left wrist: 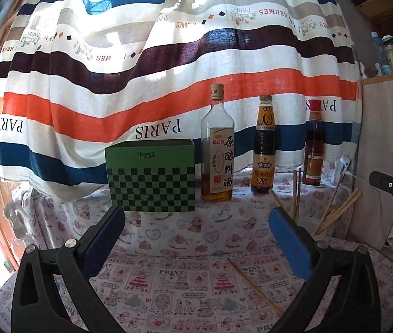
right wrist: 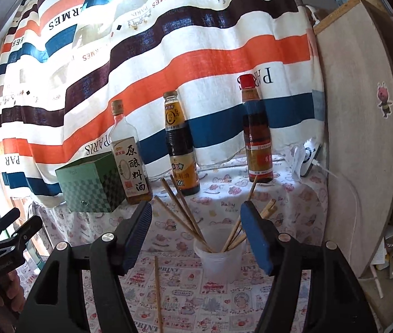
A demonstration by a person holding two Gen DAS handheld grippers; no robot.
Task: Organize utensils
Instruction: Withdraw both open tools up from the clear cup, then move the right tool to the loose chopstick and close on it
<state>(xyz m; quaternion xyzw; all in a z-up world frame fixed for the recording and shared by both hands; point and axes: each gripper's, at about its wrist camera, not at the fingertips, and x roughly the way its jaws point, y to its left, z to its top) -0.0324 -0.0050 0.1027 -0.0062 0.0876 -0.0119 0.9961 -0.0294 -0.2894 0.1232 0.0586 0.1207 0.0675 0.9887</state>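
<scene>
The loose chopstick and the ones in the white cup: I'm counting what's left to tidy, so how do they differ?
The loose chopstick lies flat on the tablecloth, alone; the chopsticks in the white cup stand tilted, fanned out against its rim. The loose one is beside the cup, not in it. Both look like plain wooden sticks of one kind.

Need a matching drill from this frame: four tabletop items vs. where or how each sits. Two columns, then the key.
1. green checkered box
2. white cup
3. red-capped bottle
4. loose chopstick

A. lying flat on the tablecloth
B. rightmost of the three bottles
C. holding a bunch of chopsticks
D. left of the clear cooking wine bottle, top open

Pairs: 1-D, 2-C, 3-B, 4-A
</scene>
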